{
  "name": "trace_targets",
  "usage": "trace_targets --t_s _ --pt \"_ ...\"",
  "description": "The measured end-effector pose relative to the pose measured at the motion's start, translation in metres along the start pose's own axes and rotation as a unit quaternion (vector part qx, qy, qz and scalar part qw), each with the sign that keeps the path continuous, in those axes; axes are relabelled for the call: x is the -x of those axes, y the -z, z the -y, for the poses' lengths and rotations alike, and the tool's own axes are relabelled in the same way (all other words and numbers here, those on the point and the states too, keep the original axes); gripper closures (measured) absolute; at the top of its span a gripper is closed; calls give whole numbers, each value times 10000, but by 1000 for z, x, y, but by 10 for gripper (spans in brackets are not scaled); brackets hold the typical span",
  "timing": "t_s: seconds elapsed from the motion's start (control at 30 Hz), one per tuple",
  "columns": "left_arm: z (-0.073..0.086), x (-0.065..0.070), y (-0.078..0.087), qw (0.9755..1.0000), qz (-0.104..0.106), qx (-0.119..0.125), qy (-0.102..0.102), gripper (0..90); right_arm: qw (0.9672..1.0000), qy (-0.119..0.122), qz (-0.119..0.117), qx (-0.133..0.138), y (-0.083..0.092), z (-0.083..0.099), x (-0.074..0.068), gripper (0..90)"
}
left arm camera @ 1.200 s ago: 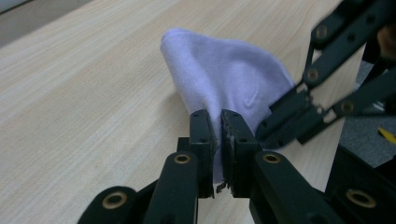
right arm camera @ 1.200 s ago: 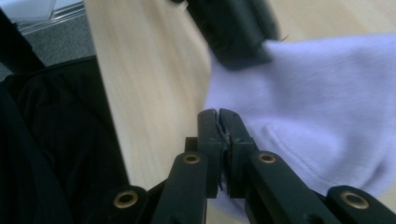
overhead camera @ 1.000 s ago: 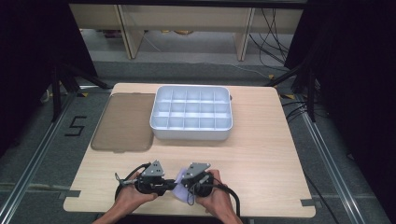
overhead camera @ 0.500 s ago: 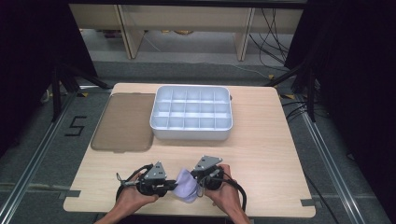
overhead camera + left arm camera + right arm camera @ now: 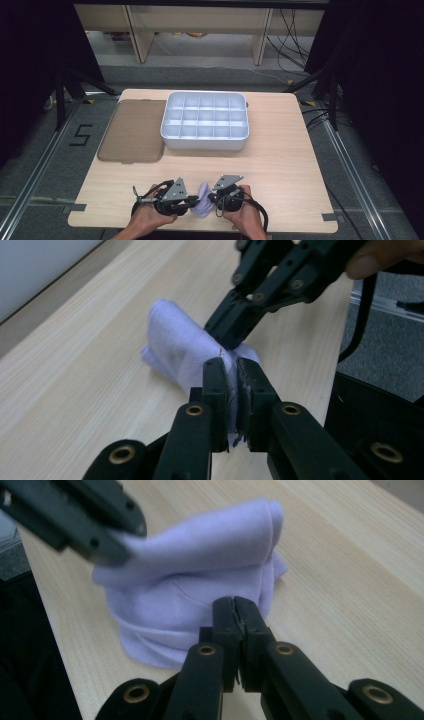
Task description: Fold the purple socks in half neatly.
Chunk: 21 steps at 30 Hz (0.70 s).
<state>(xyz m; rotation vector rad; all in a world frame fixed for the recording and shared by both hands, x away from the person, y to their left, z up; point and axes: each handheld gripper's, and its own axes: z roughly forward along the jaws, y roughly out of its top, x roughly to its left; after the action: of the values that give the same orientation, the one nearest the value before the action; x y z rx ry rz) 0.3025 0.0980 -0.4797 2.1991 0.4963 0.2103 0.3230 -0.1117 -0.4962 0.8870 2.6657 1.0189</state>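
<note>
High view: the cloth (image 5: 202, 205) sits at the 6 o'clock edge of the bench (image 5: 280, 155), between the left gripper (image 5: 191, 201) at 9 o'clock and the right gripper (image 5: 214, 196) at 3 o'clock. Both have their jaws shut tight on it, likely to fold it. Since a second ago, the cloth has bunched up higher.

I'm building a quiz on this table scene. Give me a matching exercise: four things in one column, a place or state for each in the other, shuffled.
1. lavender cloth
2. white compartment tray
3. brown lid
4. left gripper

a. flat on the table, left of the tray
b. shut on the cloth
c. held between both grippers at the near edge
d. mid-table, all compartments empty

Pairs: 1-c, 2-d, 3-a, 4-b
</note>
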Motion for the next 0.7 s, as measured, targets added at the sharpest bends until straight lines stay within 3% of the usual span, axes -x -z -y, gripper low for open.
trace_targets --t_s 0.03,0.07,0.17,0.23,0.27,0.3,0.33,0.37,0.47,0.57,0.6,0.63,0.7 --pt "0 0 0 10000 0 0 0 828 10000 0 0 0 0 0 0 886" --pt "-2 2 -2 9998 9 -63 -213 828 10000 17 2 21 -1 0 1 886" --pt "-3 7 -8 9995 113 -113 -265 827 9998 -158 -91 70 0 2 4 884" --pt "-2 8 -13 9985 148 -262 -447 828 9992 -342 -180 69 1 3 6 884" --pt "-2 10 -16 9991 160 -190 -336 828 9991 -349 -170 181 0 4 7 884" --pt "-2 9 -16 9985 149 -289 -445 828 9990 -388 -212 73 2 3 7 884" --pt "-2 11 -19 9988 184 -217 -390 829 9989 -388 -230 89 2 3 8 884" --pt "-2 12 -21 9985 199 -265 -428 829 9993 -306 -197 109 2 4 9 883" --pt "-1 13 -26 9962 241 -490 -672 828 9984 -467 -253 180 4 4 11 876" --pt "-1 13 -29 9966 248 -466 -639 828 9980 -516 -67 366 16 1 19 875" --pt "0 14 -30 9977 268 -414 -457 828 9968 -511 -91 612 27 -3 20 876" --pt "-1 12 -29 9966 282 -478 -610 828 9968 -511 -91 612 27 -3 20 876" --pt "0 14 -30 9975 231 -411 -518 826 9957 -411 -192 808 32 -8 16 876"
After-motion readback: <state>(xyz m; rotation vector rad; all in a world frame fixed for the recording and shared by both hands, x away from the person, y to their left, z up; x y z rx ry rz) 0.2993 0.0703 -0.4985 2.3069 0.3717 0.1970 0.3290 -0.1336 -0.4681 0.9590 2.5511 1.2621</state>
